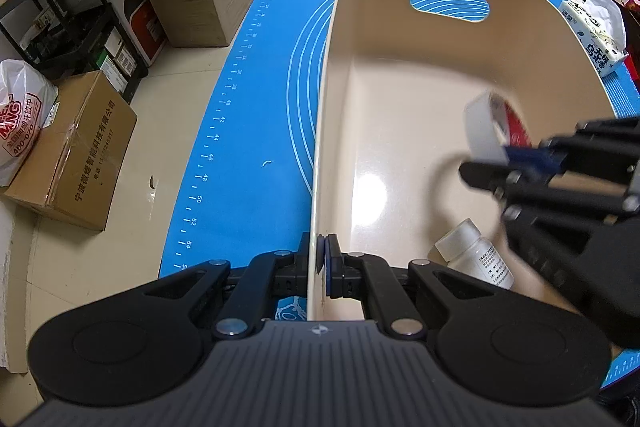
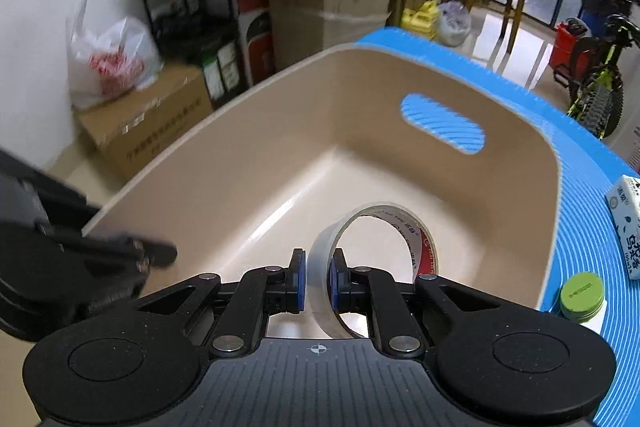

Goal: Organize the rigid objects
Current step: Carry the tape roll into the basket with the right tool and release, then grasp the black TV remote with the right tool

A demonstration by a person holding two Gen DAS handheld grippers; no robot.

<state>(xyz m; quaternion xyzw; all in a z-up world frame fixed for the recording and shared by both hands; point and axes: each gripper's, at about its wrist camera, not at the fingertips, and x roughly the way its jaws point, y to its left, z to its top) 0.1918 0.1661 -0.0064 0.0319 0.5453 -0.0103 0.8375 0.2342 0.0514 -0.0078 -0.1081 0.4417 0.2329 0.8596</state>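
— So, where does the tape roll (image 2: 362,259) sit at this moment?

— Between the two fingers of the right gripper (image 2: 318,281), which are pressed together on the near part of its ring. The roll stands on edge, its open middle facing the camera's right, a red printed core showing inside. It hangs above the inside of the beige bin (image 2: 224,163), and I cannot tell whether it touches the floor of the bin.

— And the other hand?

— The left gripper (image 1: 322,265) is clamped on the left wall of that same bin (image 1: 332,99), one blue pad on the outside and one on the inside, with the thin rim between them.

— Anything already in the bin?

— A small white bottle (image 1: 474,253) lies on its side on the bin floor, near the corner closest to the left gripper. From that wrist view the tape roll (image 1: 486,131) appears blurred, well above the bottle.

— What is around the bin?

— It rests on a blue mat (image 1: 256,131) with printed ruler marks. A tissue pack (image 2: 628,227) lies on the mat to the right of the bin, and a jar with a green lid (image 2: 582,295) stands just beside the bin's near right corner.
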